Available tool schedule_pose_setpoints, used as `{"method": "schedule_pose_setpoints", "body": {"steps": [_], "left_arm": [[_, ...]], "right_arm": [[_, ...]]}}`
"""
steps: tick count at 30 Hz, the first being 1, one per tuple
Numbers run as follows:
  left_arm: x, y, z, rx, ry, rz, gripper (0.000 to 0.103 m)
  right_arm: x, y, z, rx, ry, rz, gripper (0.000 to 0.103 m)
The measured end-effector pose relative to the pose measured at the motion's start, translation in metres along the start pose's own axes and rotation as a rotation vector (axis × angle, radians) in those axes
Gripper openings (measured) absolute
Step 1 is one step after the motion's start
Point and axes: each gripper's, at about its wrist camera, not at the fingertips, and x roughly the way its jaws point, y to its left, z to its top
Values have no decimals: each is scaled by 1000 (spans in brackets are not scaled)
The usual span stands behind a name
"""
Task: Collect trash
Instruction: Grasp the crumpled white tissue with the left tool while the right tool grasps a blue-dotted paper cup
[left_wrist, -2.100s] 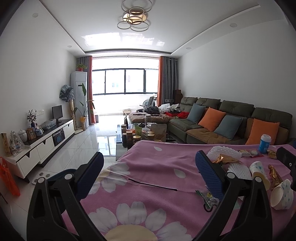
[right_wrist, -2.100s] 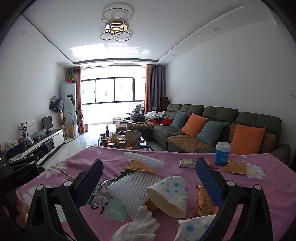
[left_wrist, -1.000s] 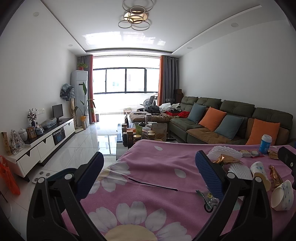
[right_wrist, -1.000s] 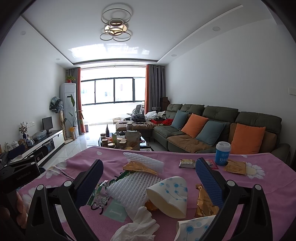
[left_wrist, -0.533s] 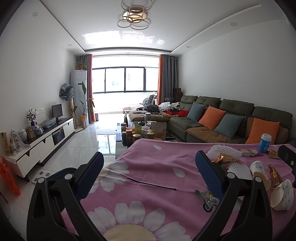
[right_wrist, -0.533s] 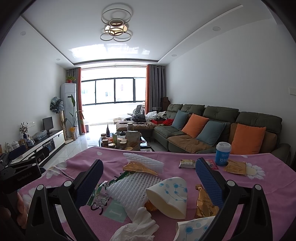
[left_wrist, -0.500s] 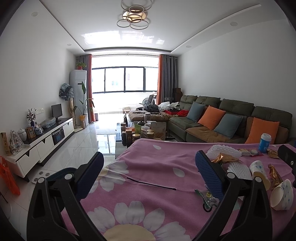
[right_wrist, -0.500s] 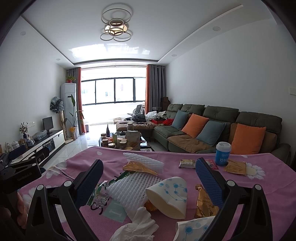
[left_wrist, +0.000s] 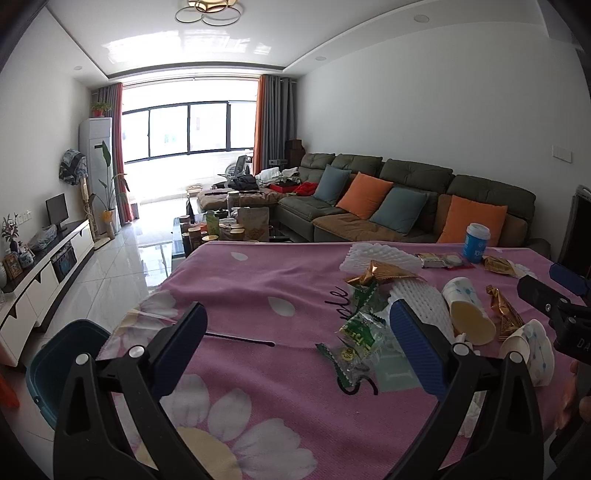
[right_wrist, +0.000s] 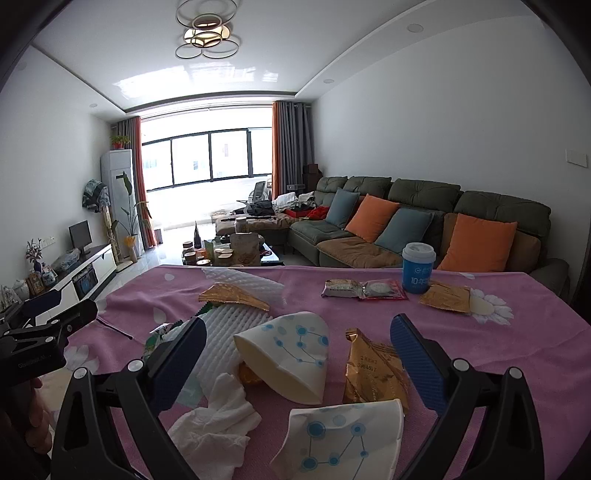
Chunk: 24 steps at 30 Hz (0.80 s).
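Evidently pre-grasp: right gripper (right_wrist: 297, 350) jaws apart, framing flattened white blue-dotted paper cup (right_wrist: 291, 352); left gripper (left_wrist: 295, 343) apart, empty, near dark-teal plastic bin (left_wrist: 59, 363).

A table under a pink flowered cloth (left_wrist: 258, 288) carries the litter. Toward its far edge lie a white foam net sleeve (right_wrist: 255, 282), a gold wrapper (right_wrist: 232, 295) resting on it, two sealed snack packets (right_wrist: 364, 288) and an upright blue lidded cup (right_wrist: 417, 267) with a flat gold sachet (right_wrist: 445, 297) just beside it. Nearer the middle lie a second foam net (right_wrist: 225, 332), a tipped paper cup (right_wrist: 288, 354), a crumpled gold packet (right_wrist: 373, 369) and green wrappers (left_wrist: 360, 332). At the near edge sit a crushed paper cup (right_wrist: 343, 439) and what looks like crumpled tissue (right_wrist: 218, 424). A thin dark stick (left_wrist: 240, 339) lies toward the left edge.
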Motion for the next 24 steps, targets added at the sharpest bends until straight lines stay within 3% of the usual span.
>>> {"method": "schedule_pose_setpoints", "body": {"steps": [4,9,14,17,23,24], "left_arm": [[11,-19,-7,30,52,-100,97],[21,-50,-20,86,150,-313,97],[34,-82,-39,131,250,-440,85],[43,-97,-50,141,306,-479,78],[57,-107,-64,125,402,-544,48],[58,-107,-66,119,415,-556,41]], "right_arm": [[2,-16,-10,14,55,-21,96],[1,-39,-25,48,141,0,96],[-2,-48,-38,84,203,67,93],[0,-55,-44,125,250,108,83],[1,-63,-52,205,309,170,46],[0,-64,-53,215,308,177,44]]}}
